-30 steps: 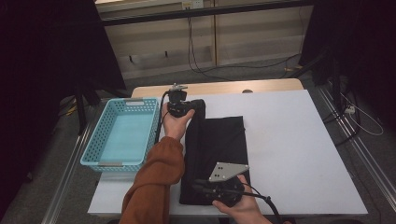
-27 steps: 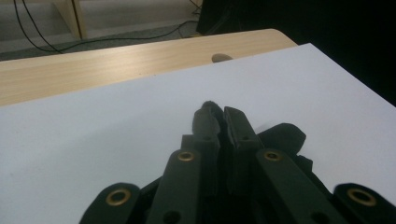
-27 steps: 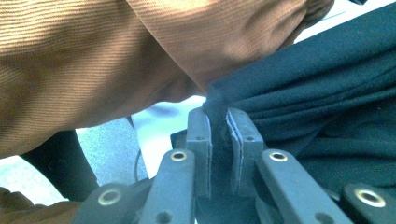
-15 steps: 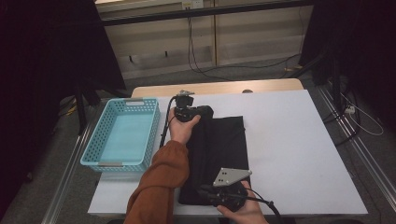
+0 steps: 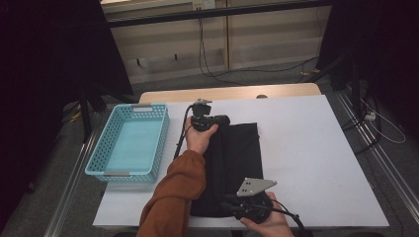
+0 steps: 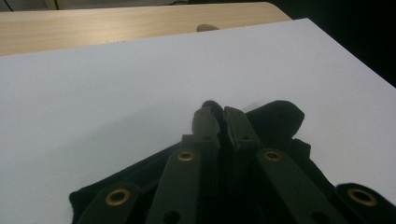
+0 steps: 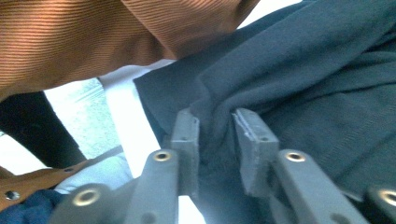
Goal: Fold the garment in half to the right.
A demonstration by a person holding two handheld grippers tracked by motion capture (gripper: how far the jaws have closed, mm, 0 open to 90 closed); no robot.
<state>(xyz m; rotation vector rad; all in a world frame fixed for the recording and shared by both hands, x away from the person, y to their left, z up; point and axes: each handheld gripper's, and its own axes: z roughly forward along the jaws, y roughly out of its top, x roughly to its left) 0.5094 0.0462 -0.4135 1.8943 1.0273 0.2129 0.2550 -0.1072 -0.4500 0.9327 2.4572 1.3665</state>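
Nearest to me, my right claw (image 5: 232, 206) sits at the near edge of the black cloth (image 5: 237, 158). In the right gripper view a bunched fold of the fabric (image 7: 299, 70) lies between its pads (image 7: 252, 135); the jaws have just been opening, and they now stand a little apart, with the cloth loose between them rather than pinched. My orange sleeve (image 5: 173, 197) crosses the left side of the cloth on its way forward.

The cloth lies folded into a long strip down the middle of the white surface (image 5: 316, 148), running from the near edge towards the far one. I judge it light, soft and limp: it will sag and drape wherever it is not held, so the corners and edge folds are the places to take it, one at each end.

At the far end my left claw (image 5: 222, 120) is closed narrowly on a corner of the cloth; in the left gripper view a tuft of fabric (image 6: 212, 103) shows pinched at the tips.

Count: one cloth, two claws, and one blue basket (image 5: 129, 170) well apart on the left.
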